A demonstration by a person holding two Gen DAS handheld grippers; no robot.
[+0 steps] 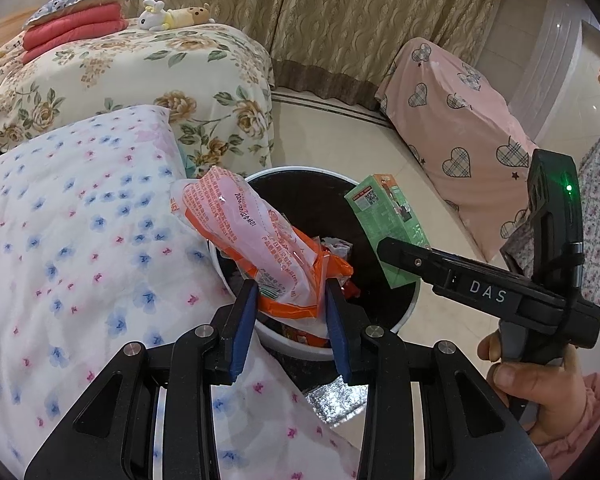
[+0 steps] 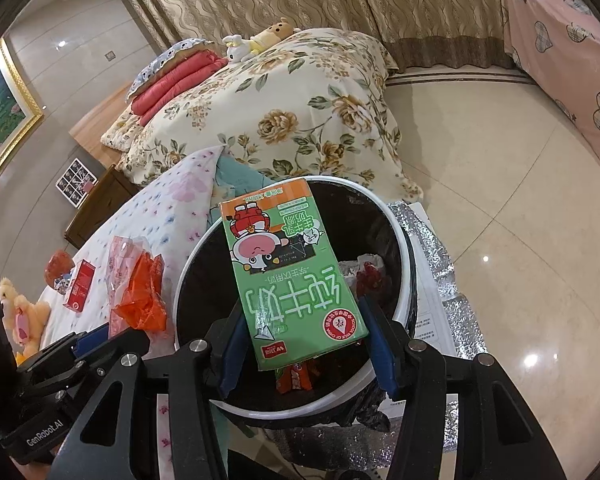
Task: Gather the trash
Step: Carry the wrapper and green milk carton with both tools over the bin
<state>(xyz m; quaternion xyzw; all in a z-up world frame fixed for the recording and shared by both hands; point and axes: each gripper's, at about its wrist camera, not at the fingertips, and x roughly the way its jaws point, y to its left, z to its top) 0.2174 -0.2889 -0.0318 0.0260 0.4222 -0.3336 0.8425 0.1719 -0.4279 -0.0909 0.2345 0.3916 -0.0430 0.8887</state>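
Over the bin's (image 1: 400, 322) left rim, the left gripper (image 1: 292, 320) has its fingers clamped on a plastic wrapper (image 1: 236, 232), whose long axis runs forward from them above the bin's mouth. Right of it, over the bin's middle, the right gripper (image 2: 308, 344) pinches a green milk carton (image 2: 288, 268), pointing straight ahead. Both likely need only release.

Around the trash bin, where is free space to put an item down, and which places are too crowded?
Free: the tiled floor between the flowered bed and the pink heart cover. Crowded: the trash bin mouth, where the left gripper holds a wrapper and the right gripper a milk carton.
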